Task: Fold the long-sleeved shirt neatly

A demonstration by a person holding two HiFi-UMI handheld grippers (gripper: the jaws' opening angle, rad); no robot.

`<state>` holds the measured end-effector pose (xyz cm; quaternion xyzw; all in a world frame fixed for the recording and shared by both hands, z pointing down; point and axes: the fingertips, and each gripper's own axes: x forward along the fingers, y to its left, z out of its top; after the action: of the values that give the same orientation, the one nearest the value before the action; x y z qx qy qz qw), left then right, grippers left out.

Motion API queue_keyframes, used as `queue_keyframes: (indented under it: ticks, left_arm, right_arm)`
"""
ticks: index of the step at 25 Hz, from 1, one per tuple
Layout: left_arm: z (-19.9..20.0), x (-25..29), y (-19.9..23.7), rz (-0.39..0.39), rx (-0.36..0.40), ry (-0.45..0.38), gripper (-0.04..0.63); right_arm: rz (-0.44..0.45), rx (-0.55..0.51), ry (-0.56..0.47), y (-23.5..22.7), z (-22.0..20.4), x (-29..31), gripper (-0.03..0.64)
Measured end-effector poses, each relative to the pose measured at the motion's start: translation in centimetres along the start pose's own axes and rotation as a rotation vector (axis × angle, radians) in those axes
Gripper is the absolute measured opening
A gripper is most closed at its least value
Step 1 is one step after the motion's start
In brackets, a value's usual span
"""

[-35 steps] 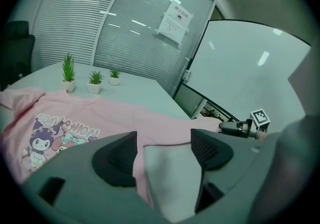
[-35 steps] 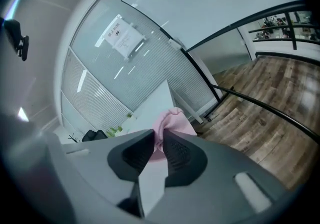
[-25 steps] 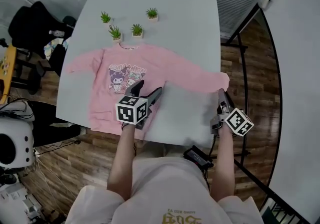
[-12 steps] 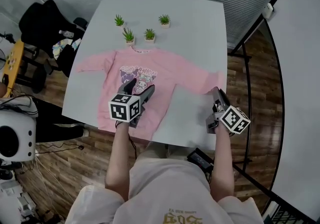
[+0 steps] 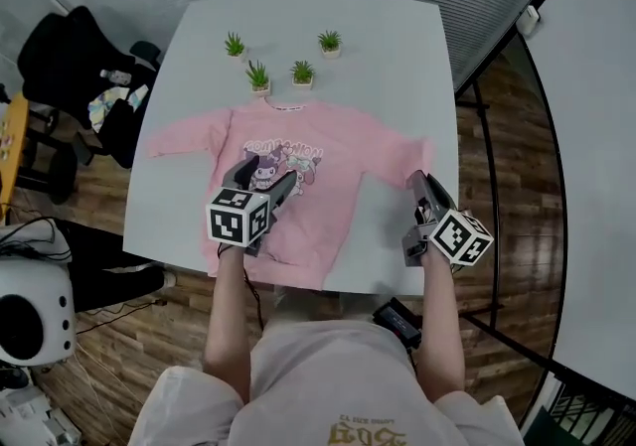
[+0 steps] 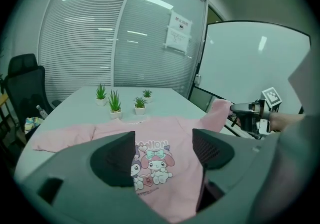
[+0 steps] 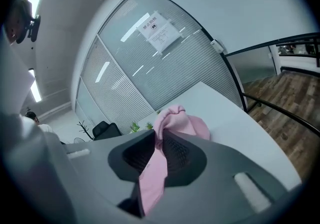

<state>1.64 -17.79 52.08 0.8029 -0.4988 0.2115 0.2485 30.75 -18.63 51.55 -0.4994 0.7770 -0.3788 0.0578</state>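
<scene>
Head view: the pink long-sleeved shirt [image 5: 298,151] lies spread on the tabletop [image 5: 397,57], with 4 potted plants [image 5: 303,72] beyond its collar.

Left gripper view: the left hand-held gripper [image 6: 162,155] hangs released, jaws apart, above the shirt's print.

Right gripper view: the right hand-held gripper [image 7: 160,150] is clenched on the sleeve [image 7: 177,120].

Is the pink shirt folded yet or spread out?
Mostly spread: the pink shirt lies flat, print up, one sleeve stretched out, the other pinched in the right tongs.
</scene>
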Motion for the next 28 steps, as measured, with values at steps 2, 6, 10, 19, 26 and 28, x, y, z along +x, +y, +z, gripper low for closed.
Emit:
queue_keyframes:
  ticks: [2, 6, 10, 19, 26, 28]
  left_arm:
    - [0.1, -0.5, 1.4, -0.015, 0.005, 0.008, 0.367]
    - [0.3, -1.4, 4.3, -0.037, 0.009, 0.014, 0.367]
    - [-0.1, -2.0, 7.6, -0.033, -0.002, 0.022, 0.367]
    - [0.5, -3.7, 13.7, -0.018, -0.028, 0.015, 0.365]
    - [0.8, -3.8, 17.7, -0.04, -0.044, 0.005, 0.365]
    - [0.2, -3.6, 18.7, -0.049, -0.05, 0.019, 0.367]
  right_arm:
    - [-0.012, -0.007, -0.011, 1.6, -0.1, 0.7, 0.06]
    - [-0.017, -0.072, -0.002, 5.1, -0.9, 3.1, 0.06]
    - [-0.008, -0.121, 0.026, 8.3, -2.4, 5.7, 0.06]
    - [0.055, -0.169, 0.068, 15.6, -4.8, 12.0, 0.058]
    - [0.062, -0.182, 0.092, 19.1, -6.9, 16.4, 0.058]
    - [0.053, -0.187, 0.094, 19.7, -7.6, 17.5, 0.058]
